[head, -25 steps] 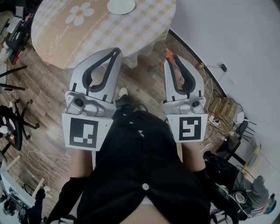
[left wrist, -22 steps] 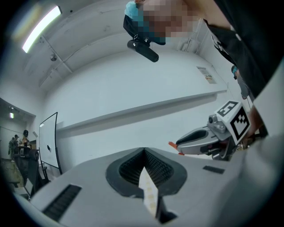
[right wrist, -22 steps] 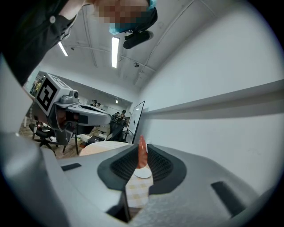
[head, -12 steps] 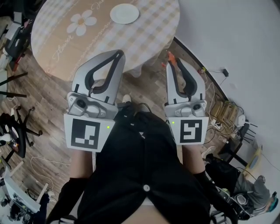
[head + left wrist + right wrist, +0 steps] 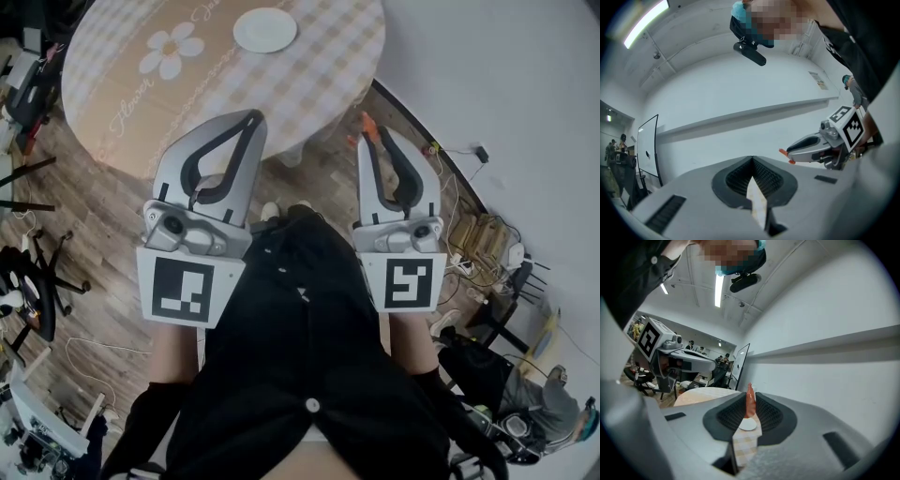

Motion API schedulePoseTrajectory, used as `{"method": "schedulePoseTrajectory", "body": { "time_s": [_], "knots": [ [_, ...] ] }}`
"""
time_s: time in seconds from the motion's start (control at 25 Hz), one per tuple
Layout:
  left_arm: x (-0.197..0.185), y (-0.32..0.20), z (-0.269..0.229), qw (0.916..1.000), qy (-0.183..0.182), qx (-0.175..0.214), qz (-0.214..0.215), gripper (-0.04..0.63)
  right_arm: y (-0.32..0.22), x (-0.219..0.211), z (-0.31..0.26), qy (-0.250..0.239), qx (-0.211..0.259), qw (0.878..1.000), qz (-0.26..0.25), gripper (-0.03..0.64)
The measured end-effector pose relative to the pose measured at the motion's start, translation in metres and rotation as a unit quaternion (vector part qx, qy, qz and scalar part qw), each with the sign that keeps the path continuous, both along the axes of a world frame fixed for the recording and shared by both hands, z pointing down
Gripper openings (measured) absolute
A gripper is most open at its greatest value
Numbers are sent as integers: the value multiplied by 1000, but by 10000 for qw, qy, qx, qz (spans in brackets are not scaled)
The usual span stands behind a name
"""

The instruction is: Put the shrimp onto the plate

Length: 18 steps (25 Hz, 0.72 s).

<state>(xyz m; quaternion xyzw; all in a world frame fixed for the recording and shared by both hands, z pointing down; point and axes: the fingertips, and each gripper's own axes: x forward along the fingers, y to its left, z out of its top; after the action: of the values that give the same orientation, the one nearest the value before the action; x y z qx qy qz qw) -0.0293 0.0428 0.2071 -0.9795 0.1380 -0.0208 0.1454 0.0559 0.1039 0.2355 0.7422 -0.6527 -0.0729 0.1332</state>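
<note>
the shrimp (image 5: 749, 401) is pinched between the closed jaws of the right gripper (image 5: 369, 133), at their very tips. the white plate (image 5: 265, 29) is seen on the round table (image 5: 141, 103), on its checked cloth, well apart from both grippers. both are held over the wooden floor (image 5: 98, 202), short of the table's edge. the left gripper (image 5: 253, 116) is closed too, its pads pressed together with nothing between them.

the main risk is judged to be a drop on the way. only a thin strip of the shrimp is caught at the jaw tips, so a jolt or a slackened squeeze while it is carried over the floor would probably let it slide out. a second risk comes at the release: the plate is small, and if the jaws are opened from too high or off centre, the shrimp could bounce or roll onto the cloth. the closed left gripper, carried just beside the right one, could also be knocked against it, although the two are apart now.

in the right gripper view the shrimp's long axis is set along the seam of the pads, upright. its narrow orange end is pointed up and is seen clear of the jaws. in the left gripper view orange ends are seen projecting at both sides of the right gripper's tip, so the shrimp is held crosswise to the jaws' length.
</note>
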Motion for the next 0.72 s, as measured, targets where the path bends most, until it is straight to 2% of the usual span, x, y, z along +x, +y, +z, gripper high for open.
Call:
{"method": "schedulePoseTrajectory", "body": {
  "time_s": [0.4, 0.72],
  "knots": [
    [10, -7, -3, 9998, -33, 43, -185, 2, -12, 11, 2, -54, 33, 9998, -212, 49],
    [39, -28, -9, 9989, 1, 47, -466, 2, -36, 42, -3, -75, 90, 9987, -504, 51]
  ]
}}
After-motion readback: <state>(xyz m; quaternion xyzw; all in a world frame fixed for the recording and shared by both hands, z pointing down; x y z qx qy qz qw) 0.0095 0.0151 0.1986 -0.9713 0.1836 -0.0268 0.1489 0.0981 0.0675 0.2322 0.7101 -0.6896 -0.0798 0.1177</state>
